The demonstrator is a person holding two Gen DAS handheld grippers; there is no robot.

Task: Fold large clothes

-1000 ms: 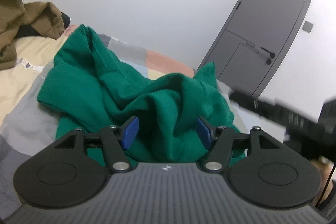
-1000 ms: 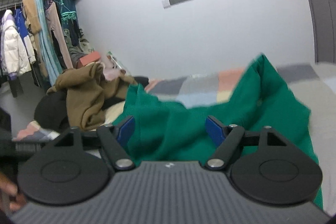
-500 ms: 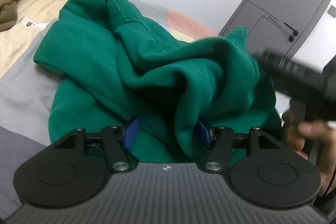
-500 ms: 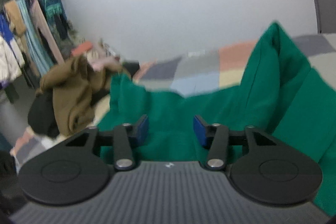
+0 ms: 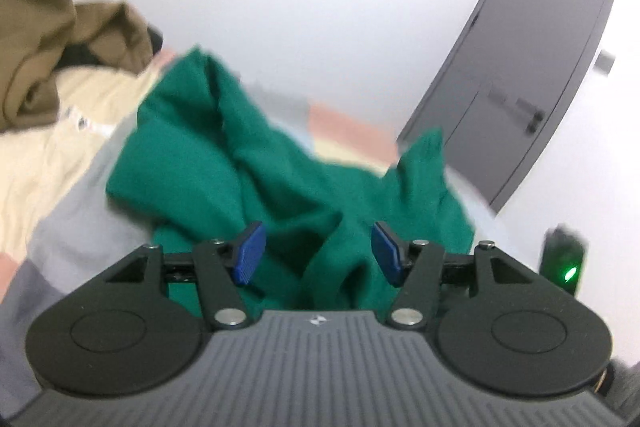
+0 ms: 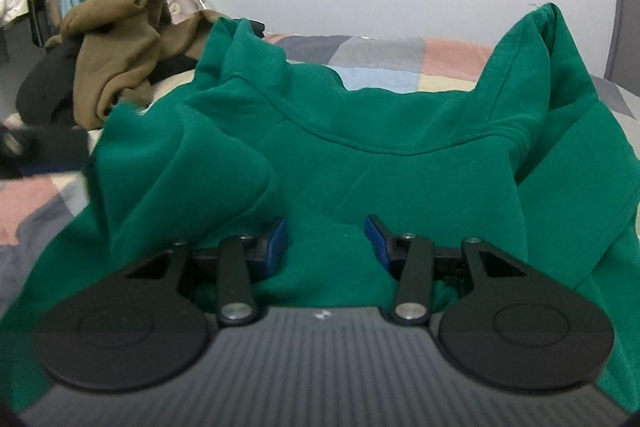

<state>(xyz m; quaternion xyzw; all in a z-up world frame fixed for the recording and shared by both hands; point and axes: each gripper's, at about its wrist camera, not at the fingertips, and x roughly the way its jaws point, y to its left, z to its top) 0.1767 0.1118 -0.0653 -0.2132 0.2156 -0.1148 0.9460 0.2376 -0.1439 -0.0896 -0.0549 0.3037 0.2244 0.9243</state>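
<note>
Green fleece hooded sweatshirt [image 6: 360, 131] lies crumpled on a pastel patchwork bedspread [image 6: 380, 67] — no fold yet made; the left gripper [image 5: 318, 253] and right gripper [image 6: 325, 239] hover over it with jaws parted, gripping nothing.

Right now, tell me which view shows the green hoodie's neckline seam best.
The right wrist view: the green hoodie is sharp and its curved neckline seam runs unbroken. The left wrist view shows only a blurred, bunched heap; no seam is traceable.
</note>
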